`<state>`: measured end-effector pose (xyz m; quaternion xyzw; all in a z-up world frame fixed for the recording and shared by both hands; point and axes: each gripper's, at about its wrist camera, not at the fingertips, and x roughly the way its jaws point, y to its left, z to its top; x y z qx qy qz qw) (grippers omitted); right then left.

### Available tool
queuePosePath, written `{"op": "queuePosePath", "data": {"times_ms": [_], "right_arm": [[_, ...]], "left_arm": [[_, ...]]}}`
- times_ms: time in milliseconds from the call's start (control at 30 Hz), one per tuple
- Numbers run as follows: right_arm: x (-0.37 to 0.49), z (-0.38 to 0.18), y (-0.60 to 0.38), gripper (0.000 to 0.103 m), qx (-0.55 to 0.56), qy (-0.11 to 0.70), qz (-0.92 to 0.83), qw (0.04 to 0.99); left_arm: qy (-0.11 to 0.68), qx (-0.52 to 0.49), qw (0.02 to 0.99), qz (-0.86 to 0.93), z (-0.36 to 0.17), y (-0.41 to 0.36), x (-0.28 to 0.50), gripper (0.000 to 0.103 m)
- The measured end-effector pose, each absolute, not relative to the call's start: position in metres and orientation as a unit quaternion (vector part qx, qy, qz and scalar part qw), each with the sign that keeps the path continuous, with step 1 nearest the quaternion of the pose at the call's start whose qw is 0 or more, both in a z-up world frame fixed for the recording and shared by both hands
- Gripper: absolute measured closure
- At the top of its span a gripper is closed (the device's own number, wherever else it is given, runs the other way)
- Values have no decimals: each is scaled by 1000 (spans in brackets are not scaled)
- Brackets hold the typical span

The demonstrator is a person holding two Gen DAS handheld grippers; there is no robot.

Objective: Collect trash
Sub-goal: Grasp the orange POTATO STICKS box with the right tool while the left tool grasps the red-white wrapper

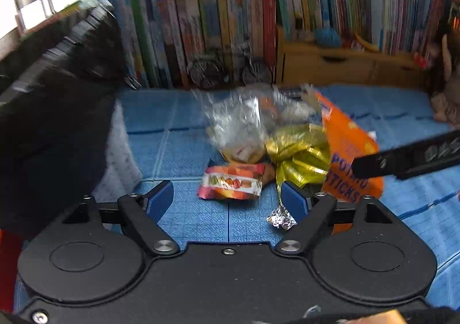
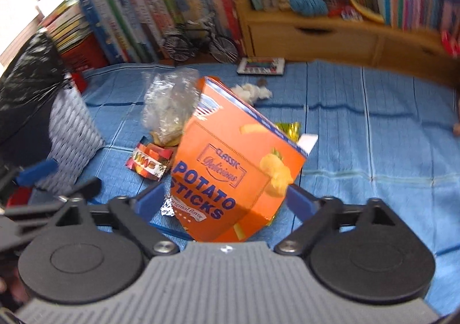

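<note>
Left wrist view: left gripper [image 1: 227, 197] spread apart over blue mat [image 1: 172, 134], clamping nothing; macaron wrapper [image 1: 231, 181] just ahead, foil scrap [image 1: 281, 219] by right finger.
Right wrist view: right gripper [image 2: 227, 199] gaping wide; potato sticks box [image 2: 230, 169] tilted between fingers, contact unclear.

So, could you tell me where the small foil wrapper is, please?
In the left wrist view, the foil wrapper lies on the blue mat, beside the right-hand finger, below the gold wrapper.
</note>
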<state>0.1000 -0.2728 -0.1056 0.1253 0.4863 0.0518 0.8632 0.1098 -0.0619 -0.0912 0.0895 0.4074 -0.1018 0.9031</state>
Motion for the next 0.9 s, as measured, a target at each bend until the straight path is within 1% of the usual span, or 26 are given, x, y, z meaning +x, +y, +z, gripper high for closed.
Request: {"op": "queuePosePath", "data": {"times_ms": [67,300,500,700,733,833,900], "right_arm": [[105,-113,-276,0,153,493,44,856],[135,-136,-290,0,245,522,10,817],[156,-148,-287,0,250,537,1,806],[167,-159,-287,0,250,545,-6,801],[169,-161,-286,0,249,546,-8,800],[170,-164,-286,0,251,543,-10,801],[170,-166,-287,0,254,539,-10,803]], "left_arm": [[414,92,900,-103,-104,-65,122,18],[419,80,900,-85,-142,-72,159,15],[448,79,887,-79,-170,-77,179,14],[453,97,883,-77,-187,-84,187,14],[453,94,883,-79,-189,-83,187,14],[452,73,885,-88,-188,-79,188,24],[453,60,885,-91,-187,-77,188,37]]}}
